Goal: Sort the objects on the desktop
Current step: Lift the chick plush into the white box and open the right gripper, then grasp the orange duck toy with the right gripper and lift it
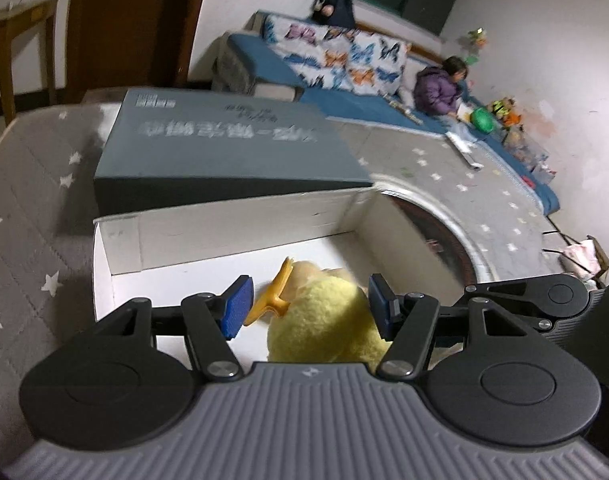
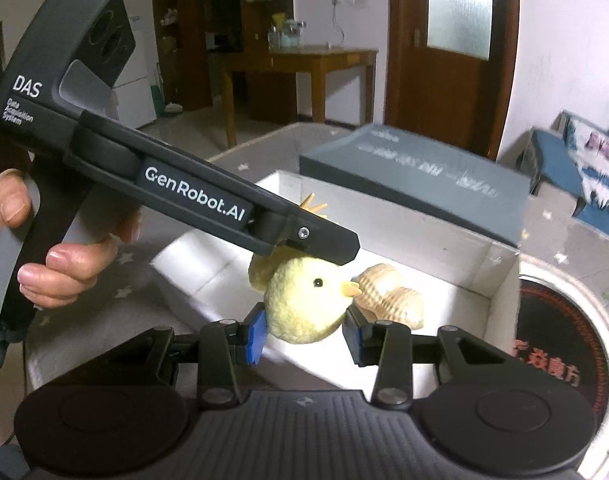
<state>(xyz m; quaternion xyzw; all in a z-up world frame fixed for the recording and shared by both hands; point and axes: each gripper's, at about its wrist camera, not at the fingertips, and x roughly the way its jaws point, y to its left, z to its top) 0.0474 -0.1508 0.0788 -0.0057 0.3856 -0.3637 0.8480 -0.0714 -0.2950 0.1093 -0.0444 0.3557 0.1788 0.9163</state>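
1. Nearest the left wrist camera, the left tongs (image 1: 306,306) stood wide apart, their blue pads (image 1: 237,307) on either side of a yellow plush chick (image 1: 324,320) without clearly pressing it.
2. Seen from the right wrist view, the chick (image 2: 300,304) hung above the open white box (image 2: 500,276), and the right tongs (image 2: 304,330) were set narrow around its round head, both blue pads (image 2: 256,336) touching its sides.
3. Its orange beak (image 2: 350,289) pointed toward the right side of that view, and an orange foot (image 1: 270,300) stuck out beside the left pad in the left view.
4. Above the chick, the left device's black finger (image 2: 316,240) lay across the top of its body, with the person's left hand (image 2: 60,268) wrapped around the grey handle.
5. Inside the box, just behind the chick, lay a pale ribbed plush toy (image 2: 388,292) on the white floor.
6. Along the box's far side, a grey lid (image 1: 224,148) with blurred print leaned against its wall.
7. Box and lid rested on a grey star-patterned tabletop (image 1: 28,200), and a round dark plate (image 2: 560,344) with a white rim sat just beside the box toward the right edge.
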